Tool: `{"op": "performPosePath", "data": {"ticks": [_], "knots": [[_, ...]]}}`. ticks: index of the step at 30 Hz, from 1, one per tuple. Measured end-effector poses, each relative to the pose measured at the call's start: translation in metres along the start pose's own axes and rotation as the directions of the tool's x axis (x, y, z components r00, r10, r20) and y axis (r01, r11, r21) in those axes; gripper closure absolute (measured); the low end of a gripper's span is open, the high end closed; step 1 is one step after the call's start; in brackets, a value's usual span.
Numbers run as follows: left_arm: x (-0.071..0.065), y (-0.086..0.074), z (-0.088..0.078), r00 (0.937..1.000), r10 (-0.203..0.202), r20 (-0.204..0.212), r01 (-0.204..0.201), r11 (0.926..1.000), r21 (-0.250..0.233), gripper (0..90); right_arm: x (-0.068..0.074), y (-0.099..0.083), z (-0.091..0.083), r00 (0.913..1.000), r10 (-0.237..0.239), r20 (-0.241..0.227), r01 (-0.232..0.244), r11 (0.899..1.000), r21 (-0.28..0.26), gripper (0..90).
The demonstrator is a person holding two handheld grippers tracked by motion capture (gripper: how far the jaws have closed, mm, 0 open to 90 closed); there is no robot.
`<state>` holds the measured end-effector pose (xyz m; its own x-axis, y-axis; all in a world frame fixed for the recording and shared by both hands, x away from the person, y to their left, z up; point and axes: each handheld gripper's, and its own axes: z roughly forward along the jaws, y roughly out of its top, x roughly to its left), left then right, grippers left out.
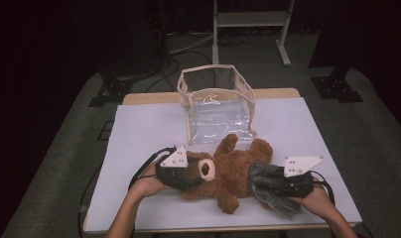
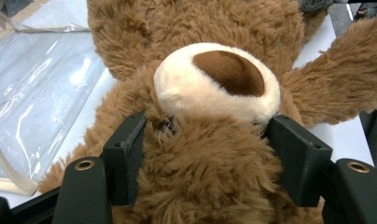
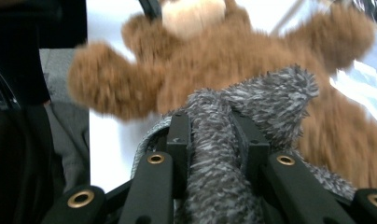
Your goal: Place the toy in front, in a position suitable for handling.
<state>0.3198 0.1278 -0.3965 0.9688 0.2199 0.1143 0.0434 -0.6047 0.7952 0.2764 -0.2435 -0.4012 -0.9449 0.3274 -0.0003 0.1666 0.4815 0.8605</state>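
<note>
A brown teddy bear (image 1: 231, 173) lies on its back on the white table (image 1: 139, 134), head to the left. My left gripper (image 1: 191, 174) is shut on the bear's head; in the left gripper view its jaws press the fur on both sides just below the cream muzzle (image 2: 214, 79). My right gripper (image 1: 260, 181) is at the bear's lower body, shut on a fold of grey fuzzy cloth (image 1: 278, 201). In the right gripper view the grey cloth (image 3: 270, 93) bunches between the jaws, with the bear's body (image 3: 233, 51) blurred beyond it.
A clear plastic bag (image 1: 218, 106) with cream edging stands open just behind the bear; its flap (image 2: 32, 84) lies flat on the table. A metal stand (image 1: 250, 29) and cables are on the floor beyond the table's far edge.
</note>
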Motion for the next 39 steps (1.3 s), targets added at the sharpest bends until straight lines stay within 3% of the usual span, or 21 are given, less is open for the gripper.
{"op": "performPosePath", "data": {"ticks": [7,9,12,19,23,25,28,32,39], "knots": [[-0.001,0.001,0.001,1.0,0.002,0.002,-0.002,1.0,0.004,33.4,0.004,-0.036,-0.027,0.9958,0.077,0.05,-0.078,0.996,0.033,71.1],[0.0,0.001,0.001,1.0,0.0,0.004,0.0,1.0,0.008,33.4,0.004,-0.036,-0.033,0.9947,0.091,0.047,-0.092,0.996,0.013,71.1],[0.001,0.001,0.001,1.0,-0.004,0.006,0.004,1.0,0.006,33.4,0.002,-0.023,-0.037,0.9964,0.068,0.051,-0.067,0.998,-0.02,71.0],[-0.001,0.002,-0.001,0.9999,0.01,0.008,-0.01,0.9999,0.014,33.0,-0.01,0.011,-0.017,0.9996,-0.005,0.029,0.006,0.999,-0.035,70.9],[-0.001,0.002,-0.004,0.9999,0.002,0.011,-0.002,0.9999,0.011,31.1,-0.016,0.003,0.001,1.0,0.004,0.002,-0.004,1.0,-0.002,70.7],[0.0,0.005,-0.006,0.9999,0.001,0.014,-0.001,0.9999,0.012,29.4,-0.017,-0.004,0.002,0.9994,0.033,-0.012,-0.033,0.999,-0.025,70.7],[0.0,0.01,-0.01,0.9996,0.0,0.028,0.001,1.0,0.0,27.5,-0.011,-0.009,0.0,0.9993,0.037,-0.002,-0.037,0.999,-0.037,70.8],[0.0,0.017,-0.014,0.9974,0.0,0.072,0.005,0.9978,-0.066,31.4,-0.001,-0.01,0.002,0.9998,0.02,-0.003,-0.02,0.999,-0.031,70.9],[-0.004,0.016,-0.002,0.994,-0.002,0.109,0.005,0.9998,-0.018,33.3,0.008,-0.003,-0.001,0.9998,-0.02,-0.002,0.02,1.0,-0.003,71.0]]}}
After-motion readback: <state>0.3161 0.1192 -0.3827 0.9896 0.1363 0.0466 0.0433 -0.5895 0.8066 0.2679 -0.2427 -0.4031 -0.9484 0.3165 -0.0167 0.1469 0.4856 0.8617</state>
